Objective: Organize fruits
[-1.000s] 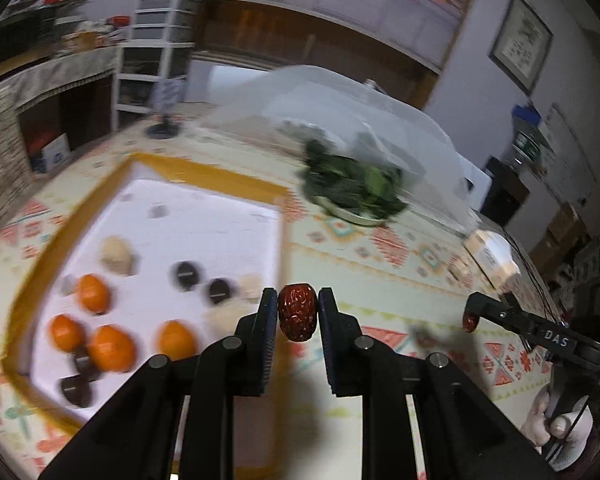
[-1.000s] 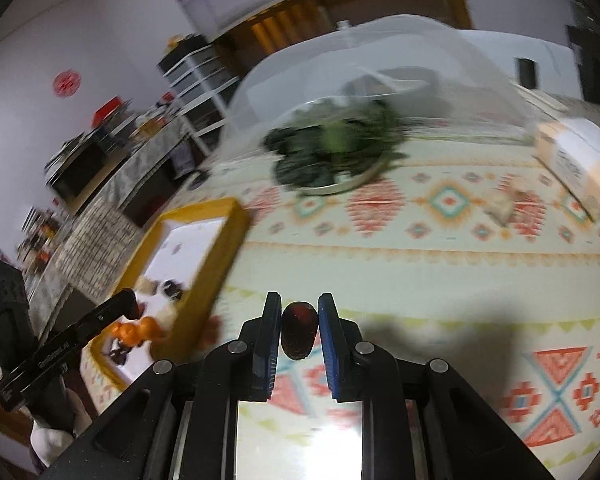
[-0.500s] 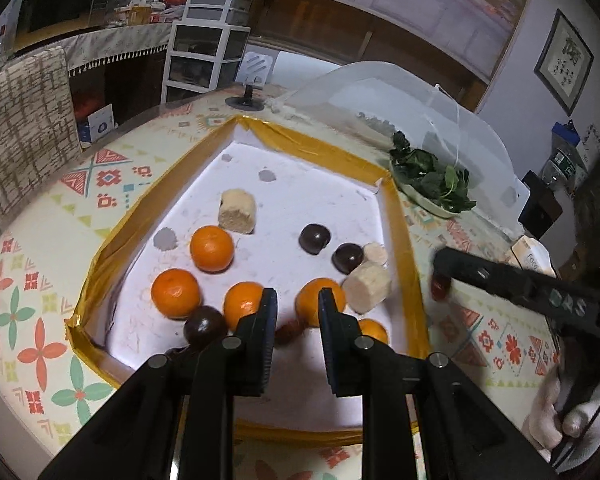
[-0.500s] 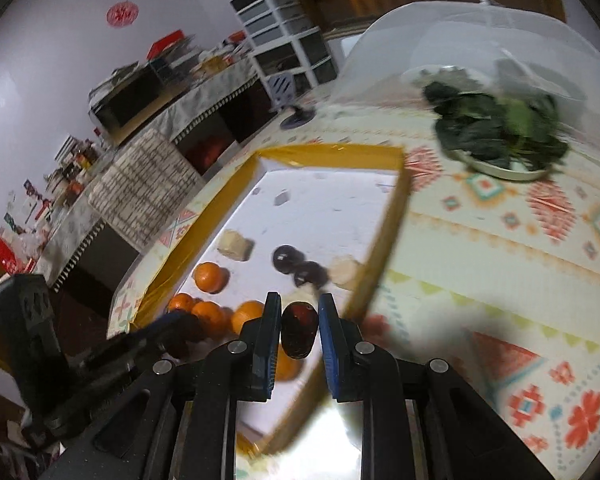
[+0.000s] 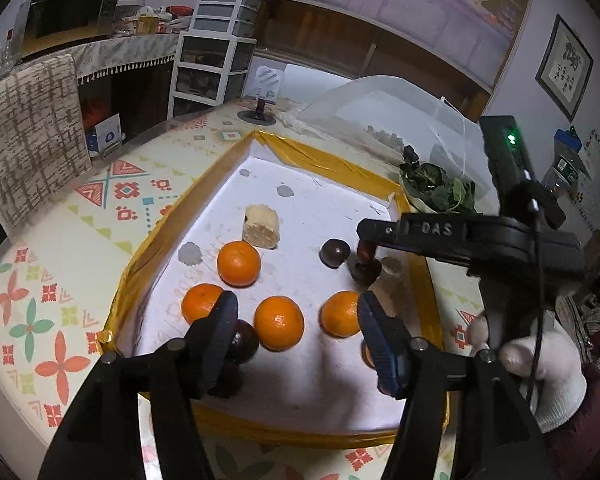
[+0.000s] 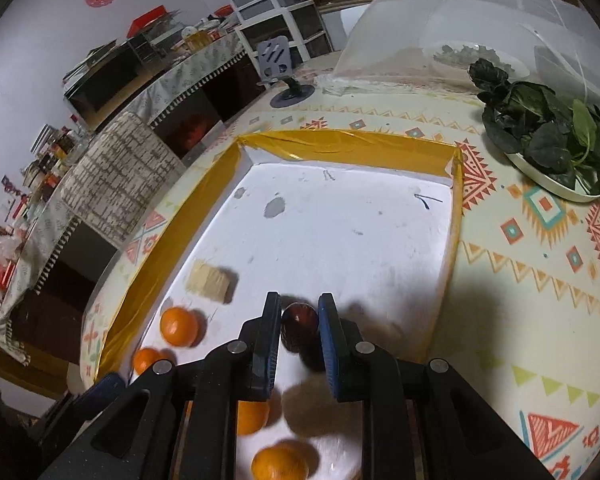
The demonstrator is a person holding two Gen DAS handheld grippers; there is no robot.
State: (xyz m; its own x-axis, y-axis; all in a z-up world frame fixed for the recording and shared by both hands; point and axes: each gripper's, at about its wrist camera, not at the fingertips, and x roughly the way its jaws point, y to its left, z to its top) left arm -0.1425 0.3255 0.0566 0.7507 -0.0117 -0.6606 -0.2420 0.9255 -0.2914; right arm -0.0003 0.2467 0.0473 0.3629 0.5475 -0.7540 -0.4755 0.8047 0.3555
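Observation:
A white tray with a yellow rim (image 5: 332,160) (image 6: 340,140) holds several oranges (image 5: 238,262), dark round fruits (image 5: 334,252) and beige chunks (image 5: 260,228). My left gripper (image 5: 300,332) hovers over the tray's near end. Its jaws are opening and nothing is pressed between them. An orange (image 5: 278,322) lies on the tray floor beyond the gap. My right gripper (image 6: 299,320) is shut on a dark red date (image 6: 298,320) low over the tray's right side. In the left wrist view that date (image 5: 366,250) hangs just above another dark fruit (image 5: 366,270).
A clear dome food cover (image 5: 384,120) and a plate of green leaves (image 6: 548,148) stand beyond the tray on the patterned tablecloth. A phone stand (image 6: 288,88) sits at the far edge. A gloved hand (image 5: 540,368) holds the right gripper. A chair back (image 5: 32,140) stands at the left.
My left gripper came over the tray and its jaws parted, so the red date is no longer between them. My right gripper carried its date from over the tablecloth to over the tray.

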